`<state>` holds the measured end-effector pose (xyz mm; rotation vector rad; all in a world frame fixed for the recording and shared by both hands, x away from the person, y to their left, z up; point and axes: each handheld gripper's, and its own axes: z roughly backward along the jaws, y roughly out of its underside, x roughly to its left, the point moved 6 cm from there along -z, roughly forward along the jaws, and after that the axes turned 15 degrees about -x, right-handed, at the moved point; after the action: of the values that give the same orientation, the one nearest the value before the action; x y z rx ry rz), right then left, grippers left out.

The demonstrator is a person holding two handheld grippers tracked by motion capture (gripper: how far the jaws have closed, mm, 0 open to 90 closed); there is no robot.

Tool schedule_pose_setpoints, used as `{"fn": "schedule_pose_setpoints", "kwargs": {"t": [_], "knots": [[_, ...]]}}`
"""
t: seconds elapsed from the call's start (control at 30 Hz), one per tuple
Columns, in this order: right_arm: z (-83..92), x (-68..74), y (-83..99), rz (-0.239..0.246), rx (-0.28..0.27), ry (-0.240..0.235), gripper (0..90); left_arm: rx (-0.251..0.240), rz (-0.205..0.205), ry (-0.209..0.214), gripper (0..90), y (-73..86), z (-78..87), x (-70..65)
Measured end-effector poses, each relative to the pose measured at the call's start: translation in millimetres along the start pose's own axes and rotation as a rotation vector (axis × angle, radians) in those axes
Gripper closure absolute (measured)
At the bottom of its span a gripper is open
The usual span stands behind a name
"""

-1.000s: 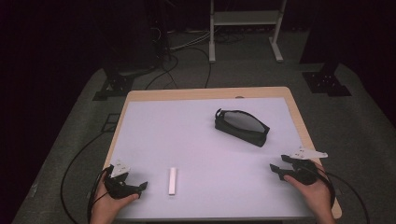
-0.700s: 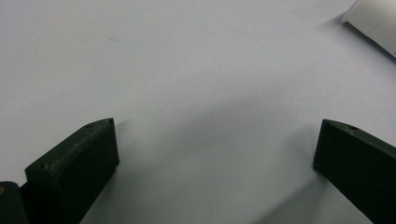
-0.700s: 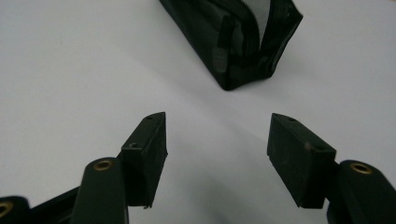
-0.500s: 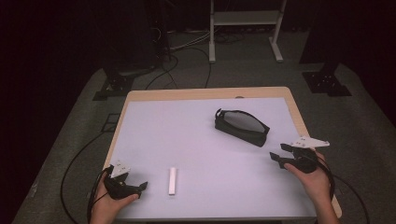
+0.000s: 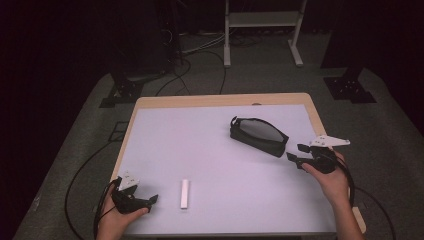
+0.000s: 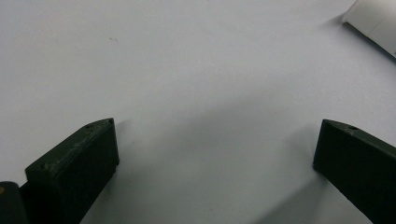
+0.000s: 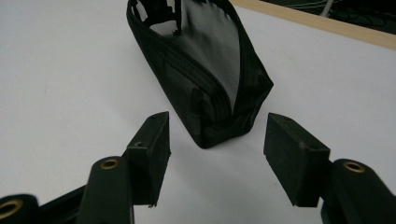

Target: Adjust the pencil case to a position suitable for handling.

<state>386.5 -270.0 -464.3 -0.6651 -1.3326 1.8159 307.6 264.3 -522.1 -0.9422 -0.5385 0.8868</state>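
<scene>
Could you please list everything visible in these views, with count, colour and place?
table: one, white top with a wooden edge, centre of the high view
pouch: one, black, zipped, lying on the far right part of the table
stick: one, white, flat on the near table edge, left of centre
frame: one, white, on the floor beyond the table
cables: several, dark, on the grey floor behind and left of the table
left gripper: one, black, fingers open, near left corner
right gripper: one, black with a grey plate, fingers open, aimed at the pouch's near end
</scene>
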Motion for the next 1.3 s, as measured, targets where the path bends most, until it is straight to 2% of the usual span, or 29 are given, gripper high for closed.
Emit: {"fn": "schedule_pose_setpoints", "kwargs": {"t": [0.3,0.63,0.97,1.3], "knots": [[-12.1,-5.7,-15.2,0.002,-0.017,-0.016,41.3,0.002,0.002,0.001,0.0,0.0,0.0,0.1],[-29.0,-7.9,-33.2,0.034,-0.018,-0.033,41.4,0.002,0.002,0.001,0.0,0.0,0.0,0.1],[-44.8,-10.3,-45.7,0.037,-0.03,-0.046,41.8,0.001,0.002,0.001,0.0,0.0,-0.1,0.1],[-68.7,-16.1,-57.6,0.056,-0.017,-0.057,42.8,-0.002,0.002,0.0,0.0,0.0,-0.3,0.1]]}}
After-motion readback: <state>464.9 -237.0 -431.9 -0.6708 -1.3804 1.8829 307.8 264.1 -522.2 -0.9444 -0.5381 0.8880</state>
